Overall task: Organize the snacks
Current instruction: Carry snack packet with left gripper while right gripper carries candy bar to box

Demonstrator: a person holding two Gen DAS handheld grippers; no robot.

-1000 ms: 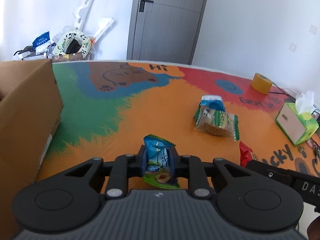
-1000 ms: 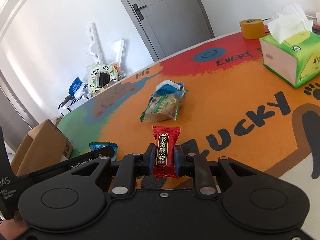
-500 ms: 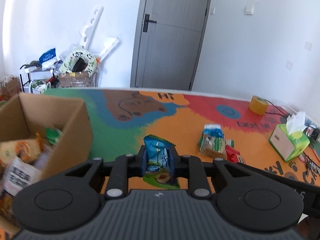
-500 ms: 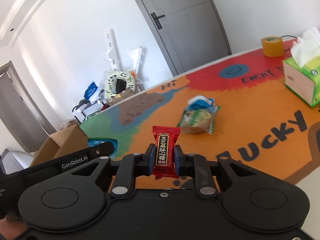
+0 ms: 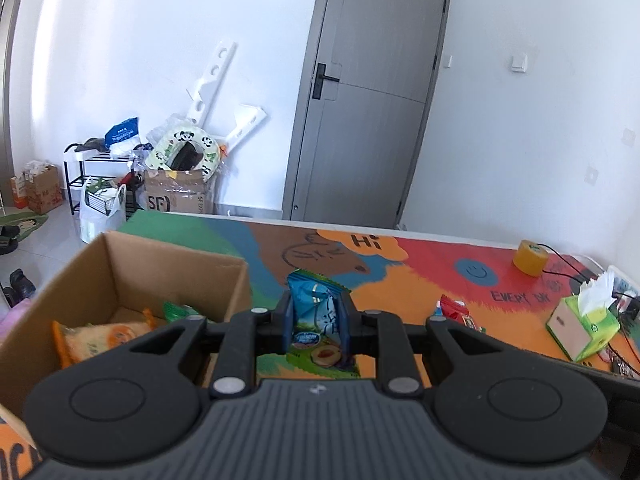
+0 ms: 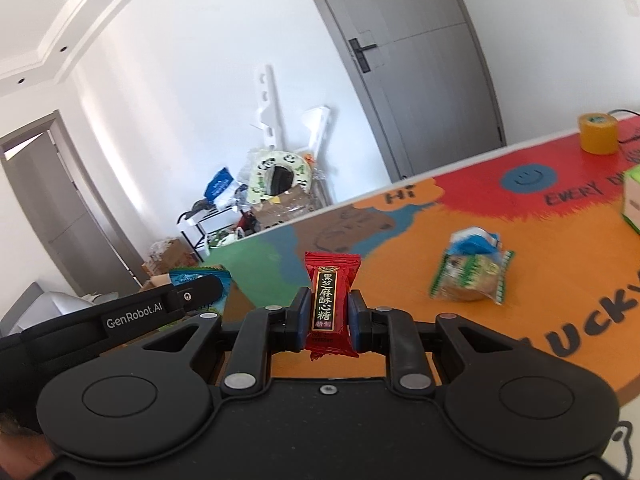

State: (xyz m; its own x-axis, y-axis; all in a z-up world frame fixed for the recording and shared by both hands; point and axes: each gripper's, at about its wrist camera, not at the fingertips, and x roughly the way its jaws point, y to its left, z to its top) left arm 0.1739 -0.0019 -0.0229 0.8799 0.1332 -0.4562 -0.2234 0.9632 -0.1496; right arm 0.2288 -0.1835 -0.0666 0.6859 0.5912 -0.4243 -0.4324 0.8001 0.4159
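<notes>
My left gripper (image 5: pixel 317 320) is shut on a blue snack packet (image 5: pixel 316 322) and holds it in the air just right of an open cardboard box (image 5: pixel 172 268). The box holds several snacks, among them an orange and yellow bag (image 5: pixel 100 338). My right gripper (image 6: pixel 329 314) is shut on a red candy packet (image 6: pixel 330 304), raised above the table. The left gripper's arm (image 6: pixel 160 308) shows at the left of the right wrist view. A green biscuit pack with a blue packet behind it (image 6: pixel 474 272) lies on the orange table mat. The red packet (image 5: pixel 454 308) also shows in the left wrist view.
A green tissue box (image 5: pixel 584 332) and a yellow tape roll (image 5: pixel 530 258) stand at the table's right side, with cables near them. Behind the table are a grey door (image 5: pixel 368 120), a shoe rack and piled boxes and bags (image 5: pixel 172 176) on the floor.
Both grippers have risen and swung left with their packets still held. The cardboard box's inside has come into the left wrist view, now close at the left.
</notes>
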